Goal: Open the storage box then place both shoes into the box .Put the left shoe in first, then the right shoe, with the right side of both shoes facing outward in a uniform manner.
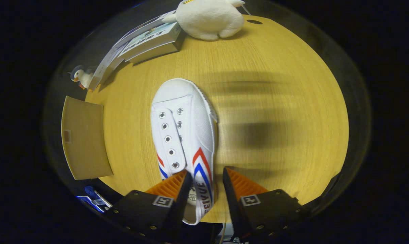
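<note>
On tabletop [275,101] — white shoe [184,135] lay flat; gripper [207,179] fingers apart, straddling its side wall near heel, not clamped. Boxing judged not done — second shoe unplaced.

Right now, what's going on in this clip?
A hand-held gripper is at the heel end of a white shoe lying on the wooden table. One finger sits inside the shoe's opening, the other outside its striped side wall, jaws open around it. Beyond lie books and a white plush toy.
</note>
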Demonstrator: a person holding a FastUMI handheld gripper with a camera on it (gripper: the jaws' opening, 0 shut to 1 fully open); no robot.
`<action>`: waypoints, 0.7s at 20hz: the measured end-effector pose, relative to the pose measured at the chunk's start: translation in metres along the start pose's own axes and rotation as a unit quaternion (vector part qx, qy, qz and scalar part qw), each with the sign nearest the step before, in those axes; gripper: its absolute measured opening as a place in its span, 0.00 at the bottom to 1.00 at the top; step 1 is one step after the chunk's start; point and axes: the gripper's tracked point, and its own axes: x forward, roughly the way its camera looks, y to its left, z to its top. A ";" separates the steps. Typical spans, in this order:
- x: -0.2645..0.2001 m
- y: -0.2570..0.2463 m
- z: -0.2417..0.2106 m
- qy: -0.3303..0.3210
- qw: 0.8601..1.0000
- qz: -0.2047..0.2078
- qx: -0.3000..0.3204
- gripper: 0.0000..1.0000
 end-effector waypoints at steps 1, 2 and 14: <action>0.000 -0.001 -0.003 0.004 1.000 -0.005 -0.018 0.34; 0.001 -0.002 -0.001 0.001 1.000 -0.010 -0.029 0.25; -0.030 0.018 -0.008 0.006 1.000 0.012 0.014 0.03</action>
